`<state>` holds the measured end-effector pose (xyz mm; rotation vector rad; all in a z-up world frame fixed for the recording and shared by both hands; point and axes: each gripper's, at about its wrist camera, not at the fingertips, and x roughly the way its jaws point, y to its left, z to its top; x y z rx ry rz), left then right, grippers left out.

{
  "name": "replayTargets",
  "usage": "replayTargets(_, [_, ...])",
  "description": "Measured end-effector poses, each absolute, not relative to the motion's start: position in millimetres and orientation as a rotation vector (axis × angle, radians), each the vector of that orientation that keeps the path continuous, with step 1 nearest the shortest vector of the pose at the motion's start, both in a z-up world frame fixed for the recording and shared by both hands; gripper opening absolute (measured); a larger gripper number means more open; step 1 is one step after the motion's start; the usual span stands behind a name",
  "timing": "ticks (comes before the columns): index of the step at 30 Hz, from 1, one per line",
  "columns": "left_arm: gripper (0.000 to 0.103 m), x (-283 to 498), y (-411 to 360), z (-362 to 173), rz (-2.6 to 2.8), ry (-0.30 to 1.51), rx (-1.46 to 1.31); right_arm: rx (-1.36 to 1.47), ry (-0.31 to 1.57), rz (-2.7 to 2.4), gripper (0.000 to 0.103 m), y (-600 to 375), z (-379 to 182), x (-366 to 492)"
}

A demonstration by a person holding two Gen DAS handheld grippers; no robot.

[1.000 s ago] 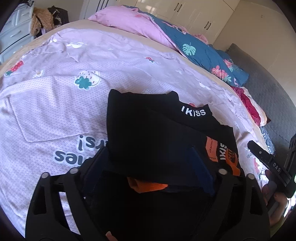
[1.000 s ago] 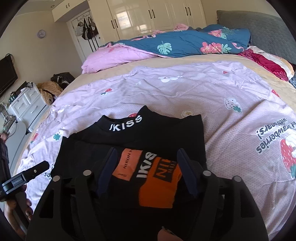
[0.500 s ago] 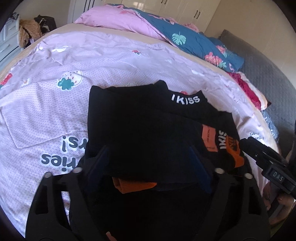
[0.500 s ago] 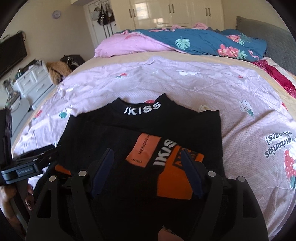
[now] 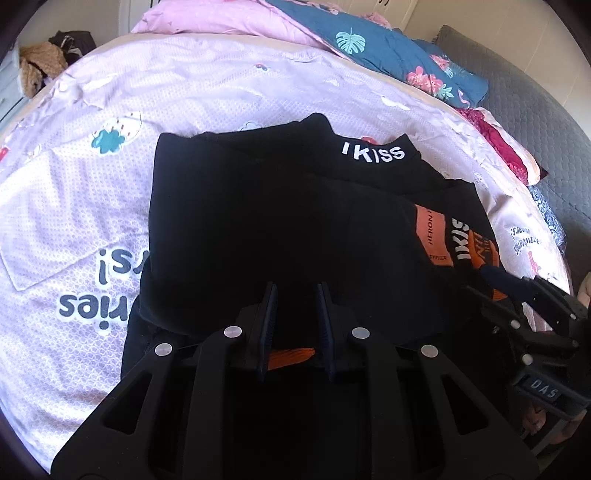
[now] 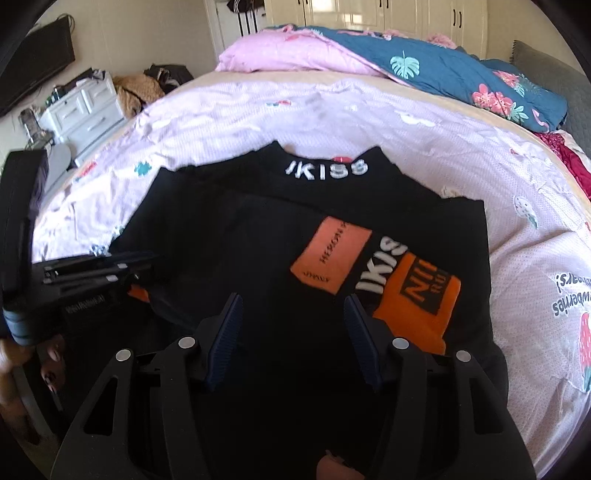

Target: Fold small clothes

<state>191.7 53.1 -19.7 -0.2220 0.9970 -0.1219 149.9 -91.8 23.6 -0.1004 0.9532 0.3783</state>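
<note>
The left gripper (image 5: pixel 293 295) sits low over the near edge of the black top (image 5: pixel 266 221), its two blue-padded fingers drawn in to a narrow gap with a fold of the black cloth bunched between them; a strip of orange fabric shows just below the pads. From the other side that same gripper (image 6: pixel 147 260) comes in flat from the left, its tips against the garment's left edge, with a bit of orange peeking underneath. Whether the cloth is truly pinched I cannot tell.

The right gripper (image 6: pixel 293 314) hangs above the near middle of the black top (image 6: pixel 258 240), its fingers spread fairly wide with nothing between them but the cloth beneath. In the left view it (image 5: pixel 506 284) reaches in from the right, its tip over the printed corner.

The top lies folded on the bed, collar away from the grippers, white "KISS" lettering (image 6: pixel 327 170) across the neckband. An orange patch (image 6: pixel 330 260) and a larger orange print block (image 6: pixel 417 306) sit on the right half, just beside the right gripper's finger.

Under it spreads a pale pink bedsheet (image 6: pixel 406 147) with strawberry and cloud prints. Beyond lies a pink and blue floral quilt (image 6: pixel 424 70), heaped along the far edge. A white drawer unit (image 6: pixel 85 110) stands off to the left, and pale wardrobe doors (image 6: pixel 369 14) line the back wall.
</note>
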Motion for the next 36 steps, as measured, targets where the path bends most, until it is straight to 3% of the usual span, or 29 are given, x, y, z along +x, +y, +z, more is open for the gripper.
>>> replayTargets(4, [0.015,191.0,54.4,-20.3,-0.121,1.002,-0.229,-0.106,1.012,0.36,0.046,-98.4,10.5,152.4])
replayTargets(7, [0.015,190.9,55.1,-20.7,-0.121,1.005,-0.234,-0.089,1.038,0.368,0.045,-101.8,3.6,153.8])
replayTargets(13, [0.015,190.6,55.3,-19.1,-0.119,1.004,-0.237,-0.078,1.024,0.372,0.047,-102.2,10.2,151.3])
replayTargets(22, [0.021,185.9,63.7,-6.3,-0.096,0.969,-0.263,-0.064,0.996,0.368,0.061,-97.1,20.9,150.9])
replayTargets(28, [0.036,183.7,72.4,1.8,-0.079,0.942,-0.289,-0.062,0.993,0.363,0.061,-98.1,21.8,152.0])
replayTargets(30, [0.04,182.7,74.6,3.5,-0.07,0.934,-0.297,-0.061,0.985,0.358,0.069,-99.1,23.2,151.9])
replayTargets(36, [0.057,180.9,77.0,8.3,-0.061,0.92,-0.306,-0.054,0.973,0.345,0.071,-102.3,27.2,151.3])
